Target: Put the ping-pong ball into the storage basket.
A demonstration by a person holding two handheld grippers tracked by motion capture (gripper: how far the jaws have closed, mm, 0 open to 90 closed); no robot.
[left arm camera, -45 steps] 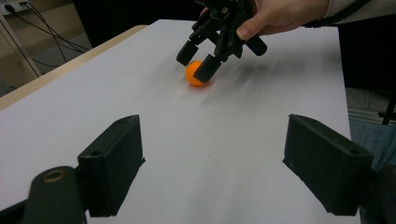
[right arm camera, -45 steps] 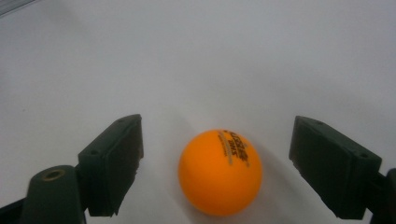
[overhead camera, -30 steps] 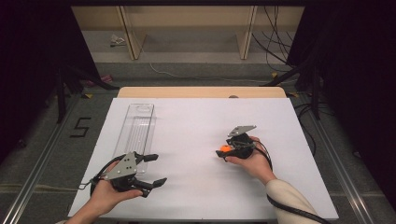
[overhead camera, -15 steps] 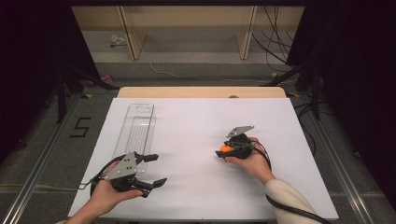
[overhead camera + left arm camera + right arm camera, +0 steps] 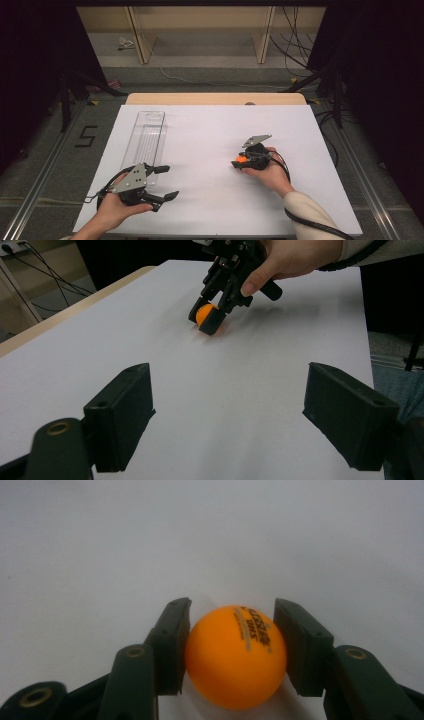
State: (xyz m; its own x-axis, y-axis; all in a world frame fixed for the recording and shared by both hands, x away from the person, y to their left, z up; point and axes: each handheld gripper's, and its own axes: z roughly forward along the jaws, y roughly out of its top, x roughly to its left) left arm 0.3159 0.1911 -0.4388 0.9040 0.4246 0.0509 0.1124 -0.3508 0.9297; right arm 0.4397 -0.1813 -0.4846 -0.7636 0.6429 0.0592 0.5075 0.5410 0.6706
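Note:
An orange ping-pong ball (image 5: 235, 656) with dark print sits between the two black jaws of my right gripper (image 5: 232, 630), which is shut on it just above the white table sheet. From above, the same ball (image 5: 240, 159) and right gripper (image 5: 239, 161) lie right of the table's centre. In the left gripper view the ball (image 5: 206, 314) shows far ahead, pinched in the right gripper (image 5: 207, 320). My left gripper (image 5: 166, 182) is held near the front left of the table, open wide, with nothing between its jaws (image 5: 227, 425).
A long clear plastic tray (image 5: 145, 139) lies on the left side of the white sheet (image 5: 210, 135), just behind the left gripper. A wooden table edge (image 5: 215, 98) runs along the back. Cables lie on the floor beyond.

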